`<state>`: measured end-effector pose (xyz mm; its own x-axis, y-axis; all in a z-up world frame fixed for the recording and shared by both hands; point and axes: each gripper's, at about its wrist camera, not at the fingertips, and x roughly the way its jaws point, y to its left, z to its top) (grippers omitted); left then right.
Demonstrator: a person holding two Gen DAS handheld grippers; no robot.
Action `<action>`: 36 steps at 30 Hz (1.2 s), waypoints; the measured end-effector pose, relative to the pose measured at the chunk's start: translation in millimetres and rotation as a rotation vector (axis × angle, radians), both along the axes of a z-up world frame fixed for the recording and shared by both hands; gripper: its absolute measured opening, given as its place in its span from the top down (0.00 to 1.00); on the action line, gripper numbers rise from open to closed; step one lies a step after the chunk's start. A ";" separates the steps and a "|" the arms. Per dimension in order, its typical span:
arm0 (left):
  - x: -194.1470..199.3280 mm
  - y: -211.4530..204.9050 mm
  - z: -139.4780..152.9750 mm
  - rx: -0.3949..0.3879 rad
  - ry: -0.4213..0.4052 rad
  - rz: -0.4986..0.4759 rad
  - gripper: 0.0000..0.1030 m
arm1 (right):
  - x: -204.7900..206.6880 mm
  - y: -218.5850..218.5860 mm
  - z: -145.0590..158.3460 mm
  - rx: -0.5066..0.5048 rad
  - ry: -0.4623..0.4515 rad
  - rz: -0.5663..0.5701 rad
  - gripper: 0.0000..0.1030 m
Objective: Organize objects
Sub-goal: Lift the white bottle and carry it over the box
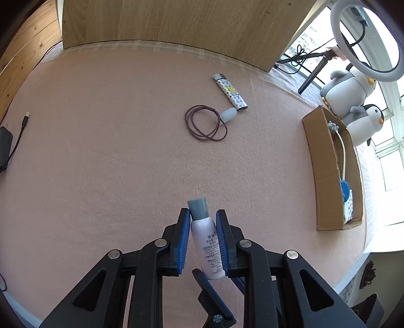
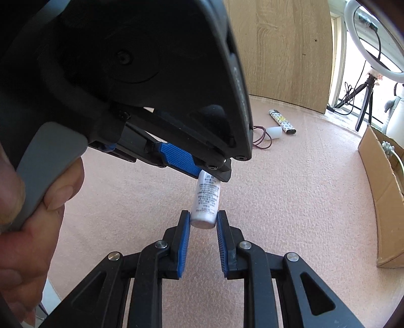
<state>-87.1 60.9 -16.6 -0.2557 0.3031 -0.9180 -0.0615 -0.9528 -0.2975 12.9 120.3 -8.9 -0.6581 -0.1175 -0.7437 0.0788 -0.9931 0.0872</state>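
Observation:
My left gripper (image 1: pixel 202 217) is shut on a small lilac spray bottle (image 1: pixel 205 242) with a grey-blue cap, held above the pink mat. In the right wrist view my right gripper (image 2: pixel 202 219) has its pads on both sides of the same bottle's (image 2: pixel 205 201) base, touching it; the left gripper (image 2: pixel 176 156) holds its upper part. A patterned lighter (image 1: pixel 231 92), a pale cap (image 1: pixel 229 114) and a coiled purple cord (image 1: pixel 205 123) lie on the mat ahead. An open cardboard box (image 1: pixel 325 176) stands at the right.
The box holds a white-handled item and a blue-lidded one (image 1: pixel 345 188). A wooden panel (image 1: pixel 176 22) backs the mat. Penguin plush toys (image 1: pixel 358 106) and a ring light (image 1: pixel 366 43) are far right. A black charger (image 1: pixel 5 143) with cable lies far left.

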 end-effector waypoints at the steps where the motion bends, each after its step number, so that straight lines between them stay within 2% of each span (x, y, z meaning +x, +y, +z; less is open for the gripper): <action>1: 0.3 0.7 3.2 0.002 0.006 -0.002 0.78 | 0.0 1.4 2.9 -0.001 0.007 -0.004 0.82; 13: 4.8 8.9 26.0 -0.006 0.048 -0.026 0.78 | 3.1 9.0 20.5 0.005 0.052 -0.026 0.82; 19: -7.4 33.9 23.3 -0.017 0.060 -0.059 0.78 | -0.9 24.7 22.1 -0.006 0.062 -0.051 0.82; 20: -8.3 38.3 24.3 -0.018 0.063 -0.067 0.78 | 8.3 18.3 25.2 -0.007 0.065 -0.058 0.82; 36: -21.0 149.3 47.3 -0.019 0.096 -0.234 0.78 | 22.9 95.9 37.9 -0.025 0.101 -0.222 0.82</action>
<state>-108.1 210.2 30.7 -0.2668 0.3476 -0.8989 -0.3083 -0.9145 -0.2621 35.8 216.3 29.0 -0.7406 0.0208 -0.6716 -0.1314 -0.9847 0.1143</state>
